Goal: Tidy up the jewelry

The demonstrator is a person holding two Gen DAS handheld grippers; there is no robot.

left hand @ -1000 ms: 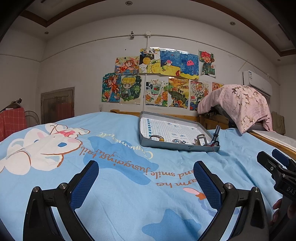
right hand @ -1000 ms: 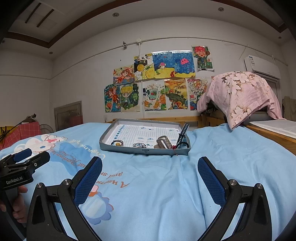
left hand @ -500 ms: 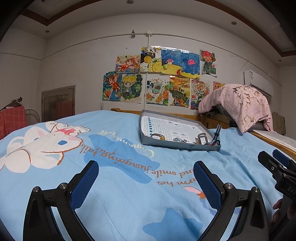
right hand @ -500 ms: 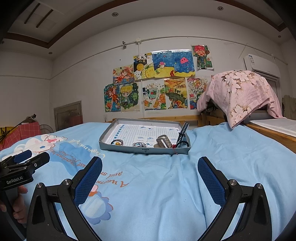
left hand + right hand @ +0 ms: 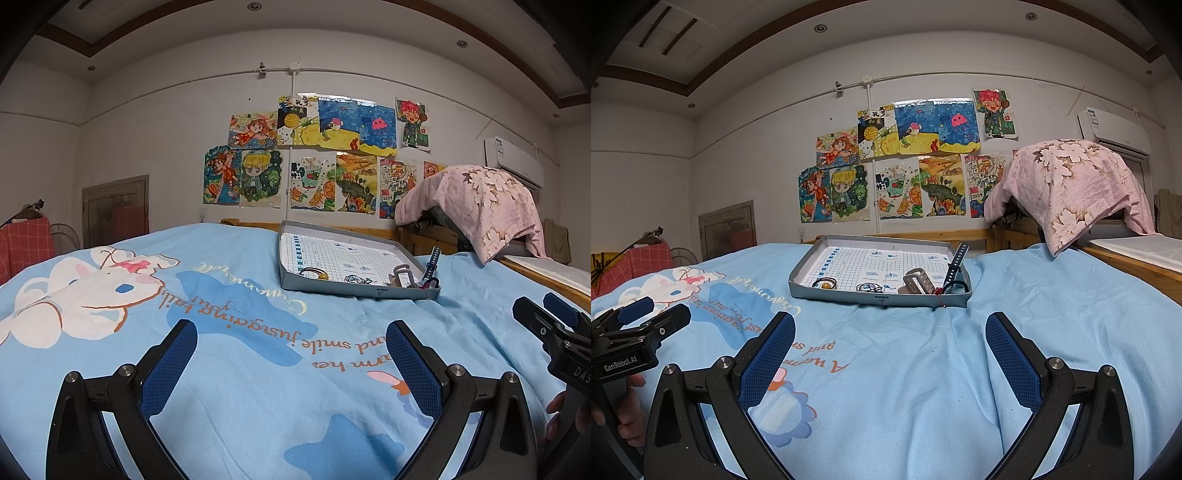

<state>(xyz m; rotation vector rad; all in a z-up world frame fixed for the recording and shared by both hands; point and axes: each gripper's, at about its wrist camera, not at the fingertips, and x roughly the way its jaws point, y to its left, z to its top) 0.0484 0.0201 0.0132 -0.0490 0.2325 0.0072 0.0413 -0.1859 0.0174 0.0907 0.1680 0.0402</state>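
Tray (image 5: 846, 293) lies flat on the bed (image 5: 923, 369), long axis across the right-wrist view. Inside, along its near wall: ring (image 5: 824, 284), chain (image 5: 868, 287), clasp (image 5: 916, 282), strap (image 5: 955, 267) leaning on the right wall. Left gripper (image 5: 291, 354) and right gripper (image 5: 890, 350) are spread wide, empty, well short of the tray

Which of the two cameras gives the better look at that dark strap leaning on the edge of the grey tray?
The right wrist view: the strap stands clear against the tray rim, full length visible. In the left wrist view the strap shows smaller and more sidelong, with its lower end lost among other pieces.
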